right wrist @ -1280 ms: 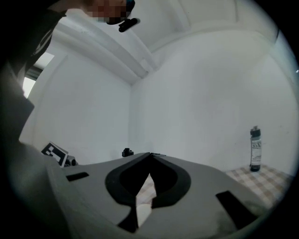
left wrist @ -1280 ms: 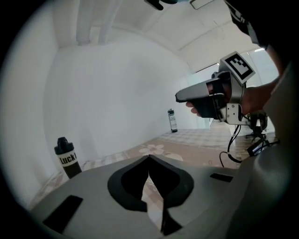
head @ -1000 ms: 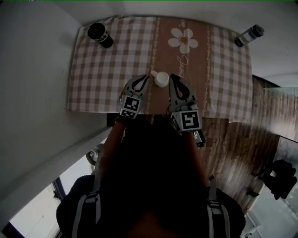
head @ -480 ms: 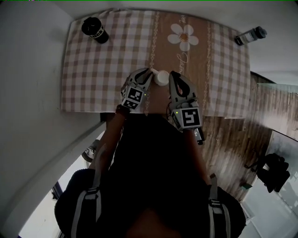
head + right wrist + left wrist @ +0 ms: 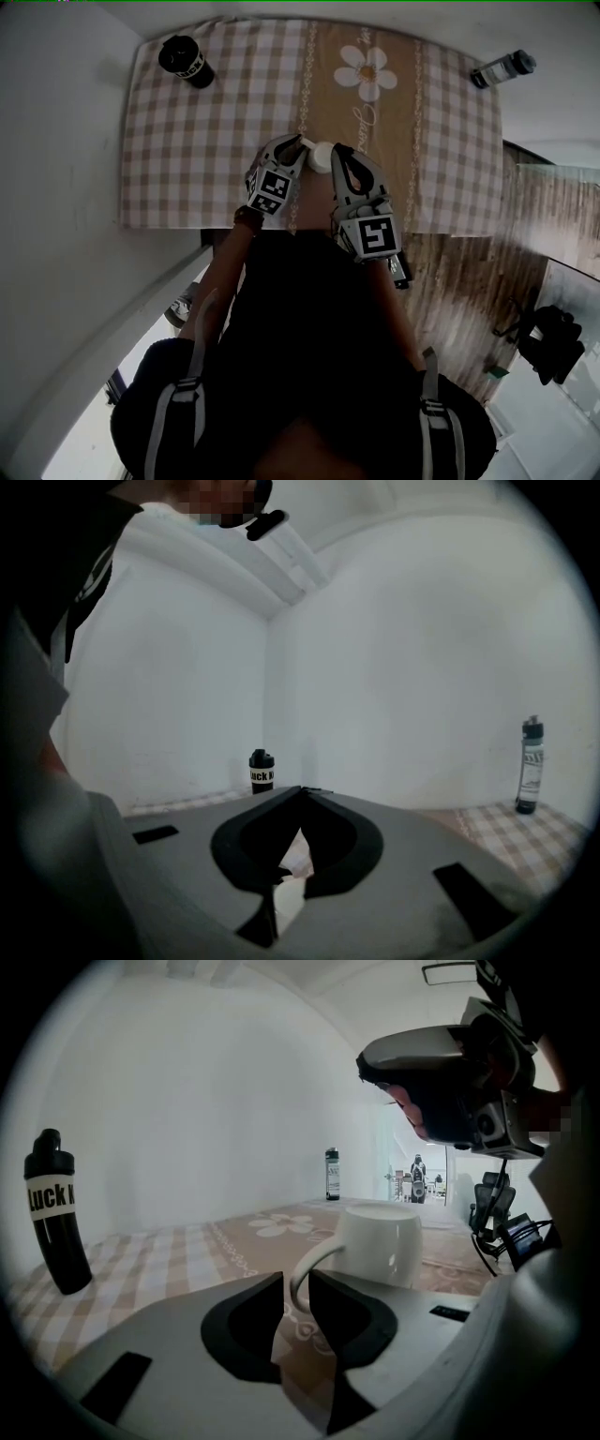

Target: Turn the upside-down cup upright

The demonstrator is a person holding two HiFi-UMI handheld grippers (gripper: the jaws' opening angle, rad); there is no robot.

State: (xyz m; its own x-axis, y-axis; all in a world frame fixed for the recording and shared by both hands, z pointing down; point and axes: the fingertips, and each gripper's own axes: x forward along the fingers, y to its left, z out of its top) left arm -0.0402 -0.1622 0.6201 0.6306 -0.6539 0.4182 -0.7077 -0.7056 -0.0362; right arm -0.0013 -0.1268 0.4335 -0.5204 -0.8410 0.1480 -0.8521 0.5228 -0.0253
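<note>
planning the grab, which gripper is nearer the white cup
Left. The left gripper has the white upside-down ceramic cup's handle between its fingers; the right gripper sits beside the cup's right side.

grey left tool (image 5: 298,142), right tool (image 5: 337,149); probably dark clothing (image 5: 309,328)

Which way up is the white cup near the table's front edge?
Upside down: the white ceramic cup shows a closed flat base on top, with its mouth down on the checked tablecloth.
</note>
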